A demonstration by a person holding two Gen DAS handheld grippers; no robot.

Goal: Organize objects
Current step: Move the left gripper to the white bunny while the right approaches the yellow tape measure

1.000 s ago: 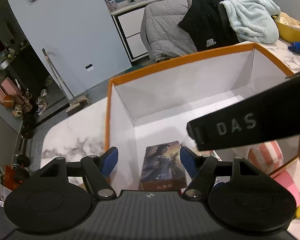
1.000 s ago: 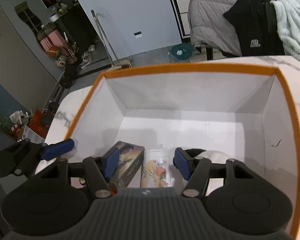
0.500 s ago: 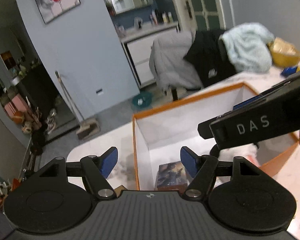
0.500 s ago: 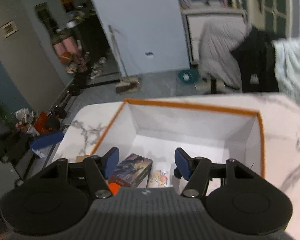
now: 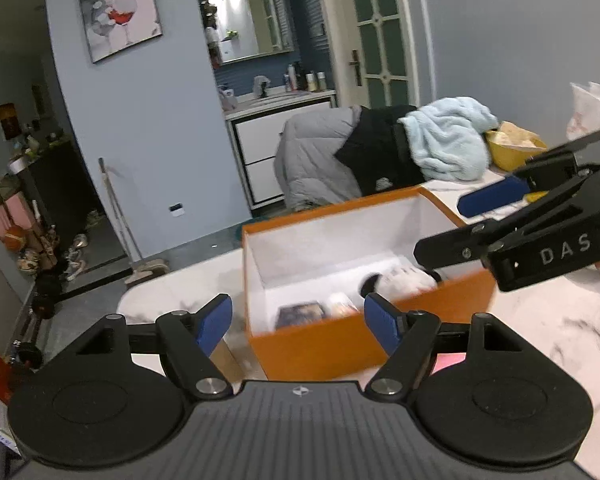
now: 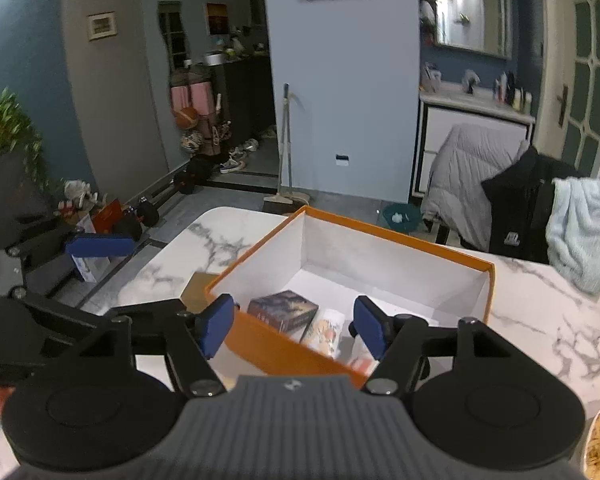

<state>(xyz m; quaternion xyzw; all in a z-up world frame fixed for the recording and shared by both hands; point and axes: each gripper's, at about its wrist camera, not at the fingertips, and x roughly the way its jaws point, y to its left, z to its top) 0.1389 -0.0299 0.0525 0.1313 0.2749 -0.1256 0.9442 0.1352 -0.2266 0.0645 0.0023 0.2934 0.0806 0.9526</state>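
Grippers: our left gripper point(image 5: 298, 318) and right gripper point(image 6: 294, 326) both empty, jaws opening, nothing betw. pads; both hang near side of box, clear of it.
Box: orange box point(image 6: 284, 350) w/ white inside, on marble table point(image 6: 540, 316).
Contents: dark picture box point(image 6: 284, 312) at near-left, printed pack point(image 6: 326, 330) just right of it, touching; white item point(image 5: 404, 280) further right, blurred.
Step (we judge): drop-off done, hands free.
Next: we'd need another loose item; pink thing point(image 5: 448, 360) near-right of box is a candidate.
Surface: yellow bowl point(image 5: 516, 152) far right.
Room: jackets and blue towel point(image 6: 584, 232) on chair, broom point(image 6: 286, 148) at wall, vanity behind.
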